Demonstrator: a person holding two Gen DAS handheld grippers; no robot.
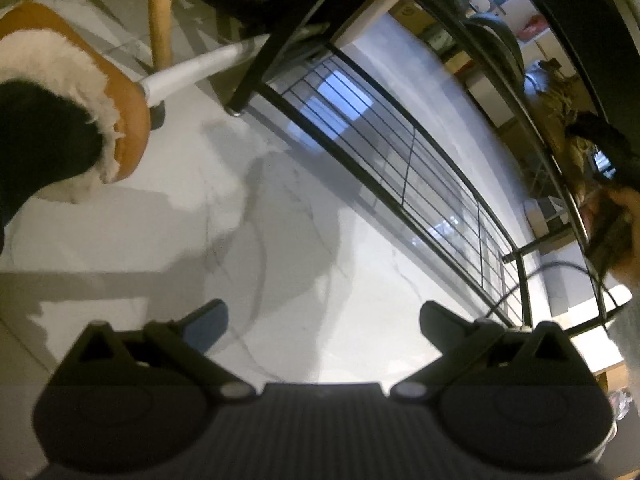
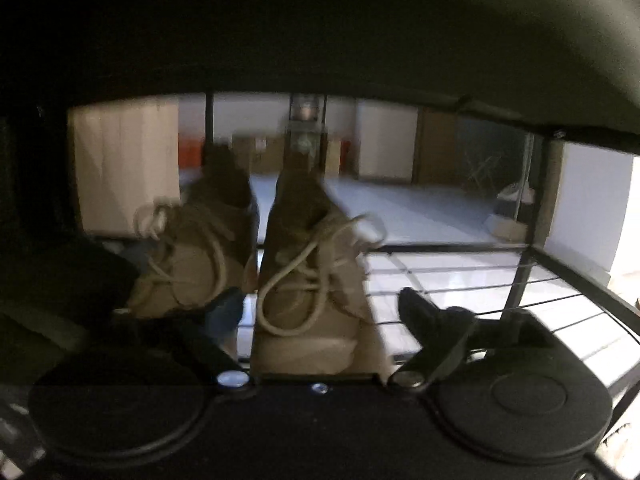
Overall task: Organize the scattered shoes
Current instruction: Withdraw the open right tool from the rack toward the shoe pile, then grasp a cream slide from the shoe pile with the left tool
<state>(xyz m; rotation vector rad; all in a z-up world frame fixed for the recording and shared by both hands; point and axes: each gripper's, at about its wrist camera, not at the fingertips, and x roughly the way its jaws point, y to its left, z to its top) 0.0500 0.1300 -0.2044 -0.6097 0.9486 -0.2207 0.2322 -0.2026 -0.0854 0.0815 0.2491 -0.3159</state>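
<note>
In the right wrist view two tan lace-up shoes stand side by side on the wire shelf of a black shoe rack. The right shoe sits between the spread fingers of my right gripper, which is open; the left shoe is beside it. In the left wrist view my left gripper is open and empty above the white floor. A tan slipper with white fleece lining lies on the floor at the upper left, apart from it. The rack runs diagonally at the right.
A wooden chair leg and a white bar stand near the slipper. A dark shelf hangs low over the shoes. My other hand with its gripper shows at the rack's right end. Boxes stand in the background.
</note>
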